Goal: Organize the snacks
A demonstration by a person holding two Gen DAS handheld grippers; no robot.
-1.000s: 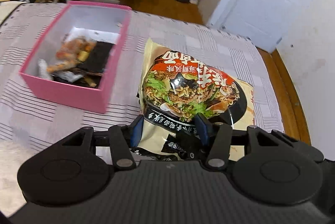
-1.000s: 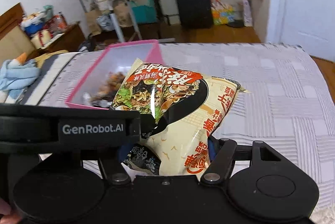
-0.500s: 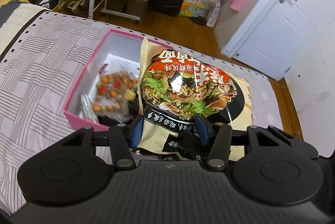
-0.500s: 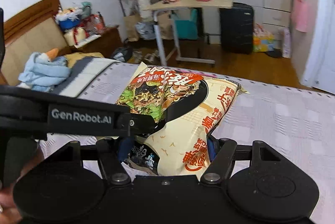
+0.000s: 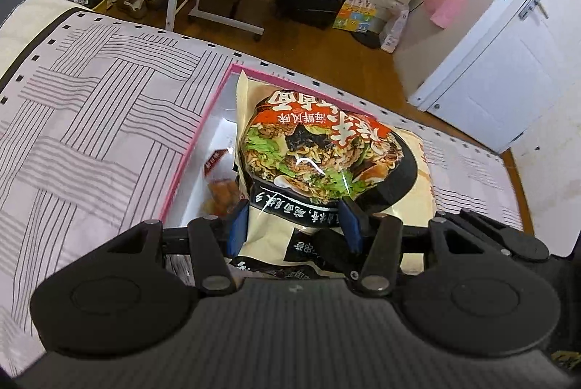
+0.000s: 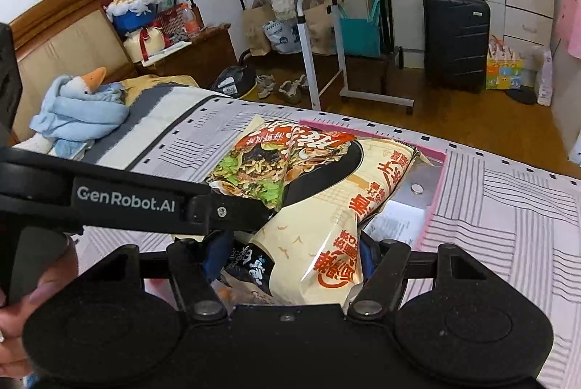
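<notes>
pink box [image 5: 189, 149] rim under noodle bag [image 5: 326, 163] — both claws clamped.

A bed [image 5: 90, 134] with a striped cover carries a pink box [image 5: 192, 149] and a blue blanket [image 6: 80, 116].

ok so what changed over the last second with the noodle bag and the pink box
The noodle bag, a second ago over the bedspread to the right of the pink box, has been carried left and now sits over the box opening. The left gripper and right gripper kept their grip throughout. The box and the snacks inside stayed put.
</notes>
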